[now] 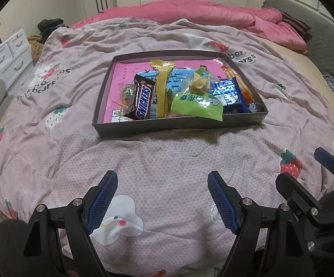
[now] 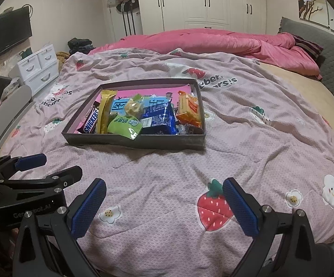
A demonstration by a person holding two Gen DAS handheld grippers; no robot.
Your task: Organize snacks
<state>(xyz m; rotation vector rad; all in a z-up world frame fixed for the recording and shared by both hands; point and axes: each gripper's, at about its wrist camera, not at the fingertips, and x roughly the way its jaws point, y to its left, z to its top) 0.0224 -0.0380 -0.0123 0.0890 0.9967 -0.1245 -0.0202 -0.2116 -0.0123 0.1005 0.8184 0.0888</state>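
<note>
Snacks [image 1: 178,92] lie piled in tray [image 1: 167,128]; left gripper [image 1: 162,198], right gripper [image 2: 164,205] spread wide, empty; gathering looks done, or sorting pending.

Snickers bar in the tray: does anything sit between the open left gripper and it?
Only the tray's near wall. Bare quilt lies between the left gripper and the tray. The Snickers bar lies on top at the tray's left, nothing over it, a yellow packet beside it.
</note>
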